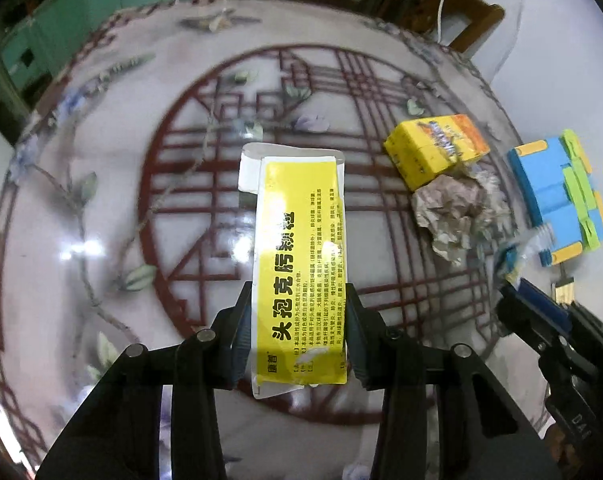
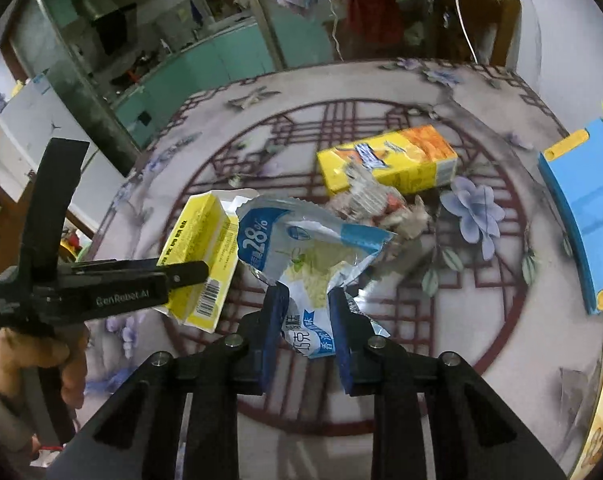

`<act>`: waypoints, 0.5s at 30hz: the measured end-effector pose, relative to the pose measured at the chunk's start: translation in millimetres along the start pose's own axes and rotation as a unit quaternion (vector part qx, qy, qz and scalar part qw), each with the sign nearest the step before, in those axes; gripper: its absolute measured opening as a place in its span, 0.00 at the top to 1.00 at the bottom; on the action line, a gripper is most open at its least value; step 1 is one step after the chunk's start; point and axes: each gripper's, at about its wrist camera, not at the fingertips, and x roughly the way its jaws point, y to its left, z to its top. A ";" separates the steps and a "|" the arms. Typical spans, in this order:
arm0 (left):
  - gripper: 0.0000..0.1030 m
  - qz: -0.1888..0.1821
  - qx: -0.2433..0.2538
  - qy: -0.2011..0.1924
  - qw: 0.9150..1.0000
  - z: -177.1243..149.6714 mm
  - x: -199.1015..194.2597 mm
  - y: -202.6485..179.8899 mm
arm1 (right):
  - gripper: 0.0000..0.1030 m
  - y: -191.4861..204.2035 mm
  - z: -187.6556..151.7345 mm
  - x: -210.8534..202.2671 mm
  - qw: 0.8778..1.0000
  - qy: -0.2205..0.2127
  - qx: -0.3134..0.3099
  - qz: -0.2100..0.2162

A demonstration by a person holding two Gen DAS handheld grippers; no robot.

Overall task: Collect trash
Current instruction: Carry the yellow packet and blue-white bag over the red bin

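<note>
Left gripper [image 1: 299, 332] clamps the yellow medicine box [image 1: 299, 264]; right gripper [image 2: 307, 320] pinches the blue snack wrapper [image 2: 313, 248]. Best lift both straight up, grips firm, clear of the crumpled paper [image 1: 457, 210] and juice carton [image 1: 435, 148].

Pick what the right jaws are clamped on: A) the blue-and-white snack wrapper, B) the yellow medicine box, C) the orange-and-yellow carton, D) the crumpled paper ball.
A. In the right wrist view the right gripper has its jaws pinched on the wrapper, which sticks up between them; the medicine box sits in the left gripper instead.
</note>
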 end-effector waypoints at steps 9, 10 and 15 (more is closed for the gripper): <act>0.62 0.023 0.015 -0.059 0.998 -21.3 -64.4 7.9 | 0.79 51.6 9.2 -15.3 0.999 -0.023 -0.039 0.029; 0.62 0.024 0.013 -0.062 0.998 -23.0 -67.7 9.4 | 0.79 58.0 9.3 -16.9 0.998 -0.025 -0.043 0.032; 0.62 0.030 -0.002 -0.078 0.997 -37.1 -81.5 22.0 | 0.79 81.4 6.1 -24.7 0.997 -0.029 -0.062 0.039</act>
